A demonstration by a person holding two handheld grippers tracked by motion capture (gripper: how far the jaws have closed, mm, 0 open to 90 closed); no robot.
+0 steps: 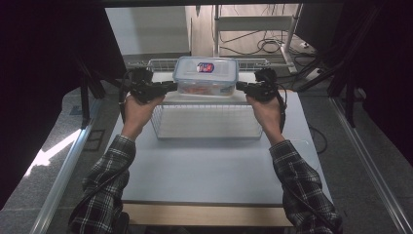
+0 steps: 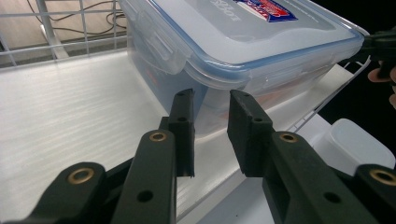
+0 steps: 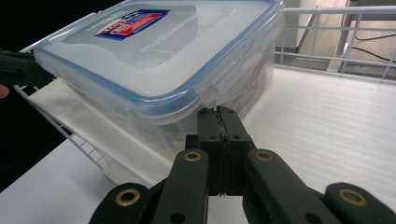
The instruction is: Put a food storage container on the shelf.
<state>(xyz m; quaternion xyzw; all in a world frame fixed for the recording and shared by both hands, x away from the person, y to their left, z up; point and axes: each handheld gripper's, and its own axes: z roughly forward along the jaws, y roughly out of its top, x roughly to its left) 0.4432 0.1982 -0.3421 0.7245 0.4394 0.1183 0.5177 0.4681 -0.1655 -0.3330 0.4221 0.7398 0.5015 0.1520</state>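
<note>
**Little I can read on the container lid**

I can see a red-and-blue sticker (image 1: 205, 67) on the lid of the clear plastic container (image 1: 206, 78), but its print is too small and blurred for me to make out any word. In my left gripper view, raised lettering (image 2: 223, 10) is moulded into the lid beside that sticker; I cannot read it either.

I count one clear lidded container (image 1: 206, 75), one red-and-blue label (image 1: 205, 67) on its lid, two white wire baskets, near (image 1: 207, 135) and far (image 1: 160, 63), and my two grippers, left (image 1: 168, 87) and right (image 1: 242, 87).
</note>
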